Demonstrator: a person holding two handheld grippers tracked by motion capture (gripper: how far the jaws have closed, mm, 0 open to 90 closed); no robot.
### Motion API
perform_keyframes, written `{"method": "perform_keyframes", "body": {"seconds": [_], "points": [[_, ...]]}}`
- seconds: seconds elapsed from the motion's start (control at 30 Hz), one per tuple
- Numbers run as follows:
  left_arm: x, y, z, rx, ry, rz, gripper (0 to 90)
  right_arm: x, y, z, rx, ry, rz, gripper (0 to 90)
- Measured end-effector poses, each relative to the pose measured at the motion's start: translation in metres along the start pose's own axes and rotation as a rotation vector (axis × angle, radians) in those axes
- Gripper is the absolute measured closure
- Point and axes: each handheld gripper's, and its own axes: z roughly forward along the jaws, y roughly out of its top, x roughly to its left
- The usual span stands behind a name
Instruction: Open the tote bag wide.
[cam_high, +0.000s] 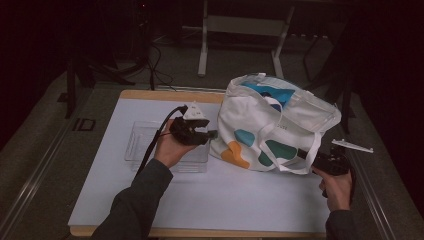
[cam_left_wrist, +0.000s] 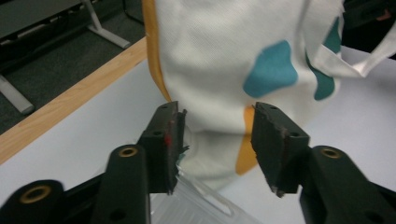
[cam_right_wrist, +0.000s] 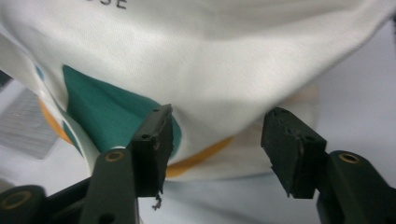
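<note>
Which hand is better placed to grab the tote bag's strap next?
Right. The right gripper sits at the loose strap of the tote bag, jaws open; the left gripper faces the bag's side.

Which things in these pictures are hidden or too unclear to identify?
- Contents of the tote bag: in the high view, the cloth rim hides all but some blue and white.
- Printed word on the bag: right gripper view, cut off by the top edge.
- Clear tray: high view, partly behind the left gripper and hand.
</note>
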Motion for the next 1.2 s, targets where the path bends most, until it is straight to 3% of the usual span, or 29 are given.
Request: {"method": "perform_keyframes", "body": {"seconds": [0.17, 0.3, 0.5, 0.57, 0.63, 0.7, 1.0, 1.2], "points": [[0.012, 0.019, 0.013, 0.004, 0.011, -0.013, 58.4, 0.000, 0.004, 0.003, -0.003, 0.011, 0.000, 48.0], [0.018, 0.034, 0.022, -0.020, 0.015, -0.033, 62.4, 0.001, 0.005, 0.001, -0.015, 0.006, 0.000, 55.6], [0.023, 0.055, 0.033, -0.049, 0.041, -0.048, 61.4, 0.000, 0.005, -0.001, -0.040, 0.015, 0.004, 73.0], [0.022, 0.058, 0.035, -0.042, 0.044, -0.036, 70.3, 0.001, 0.006, 0.000, -0.037, 0.012, 0.003, 76.6], [0.021, 0.059, 0.036, -0.032, 0.043, -0.043, 83.0, 0.002, 0.006, 0.002, -0.038, 0.010, -0.001, 82.2], [0.019, 0.059, 0.036, -0.028, 0.044, -0.039, 86.1, 0.003, 0.006, 0.003, -0.045, 0.004, 0.003, 86.9], [0.022, 0.057, 0.025, -0.026, 0.042, -0.054, 86.7, 0.011, 0.010, -0.004, -0.082, -0.008, -0.032, 88.8], [0.030, 0.047, 0.023, -0.014, 0.020, -0.089, 86.5, 0.020, 0.014, -0.010, -0.083, 0.005, -0.069, 88.9]]}}
